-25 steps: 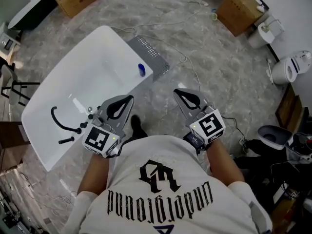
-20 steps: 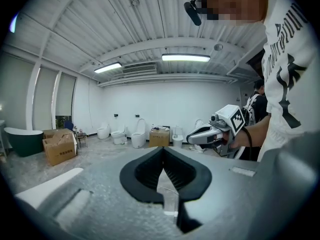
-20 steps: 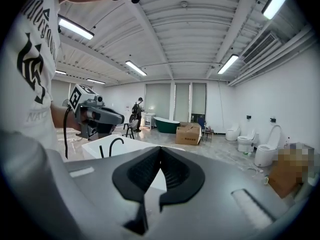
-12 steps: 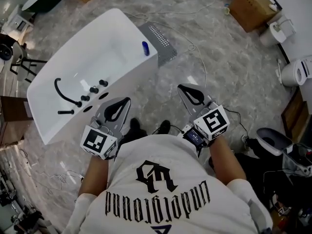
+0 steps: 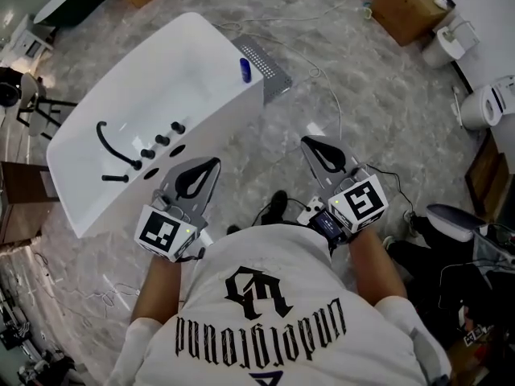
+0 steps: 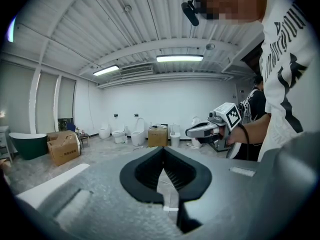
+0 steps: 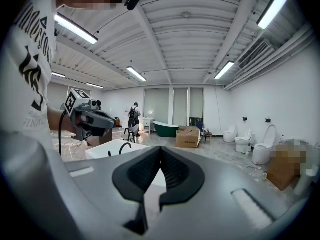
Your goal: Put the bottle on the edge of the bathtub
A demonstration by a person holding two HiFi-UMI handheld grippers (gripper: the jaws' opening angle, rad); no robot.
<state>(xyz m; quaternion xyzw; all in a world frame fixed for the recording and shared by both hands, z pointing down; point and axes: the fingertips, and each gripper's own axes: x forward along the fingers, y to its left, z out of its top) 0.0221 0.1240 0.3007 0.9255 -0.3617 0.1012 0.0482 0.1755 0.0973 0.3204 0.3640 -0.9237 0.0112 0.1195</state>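
A small blue bottle (image 5: 245,69) stands upright on the far end rim of the white bathtub (image 5: 225,127), at the upper left of the head view. Both grippers are held in front of the person's chest, well short of the bottle. My left gripper (image 5: 216,162) is shut and holds nothing; its tip hangs beside the tub's near wall. Out over the marble floor, my right gripper (image 5: 306,141) is also shut and empty. The left gripper view shows meshed jaws (image 6: 163,150) and the right gripper (image 6: 210,128) beyond them. The right gripper view shows the tub (image 7: 107,149) past my left gripper (image 7: 87,116).
A black faucet (image 5: 113,147) and knobs (image 5: 161,141) sit on the tub's near end. A grey perforated panel (image 5: 265,67) lies by the tub's far end. Cardboard boxes (image 5: 410,6), toilets (image 5: 491,103) and loose cables (image 5: 334,111) ring the marble floor.
The head view has shifted, so the tub and bottle sit farther from the grippers. The bottle stays on the rim. Both grippers remain shut and empty.
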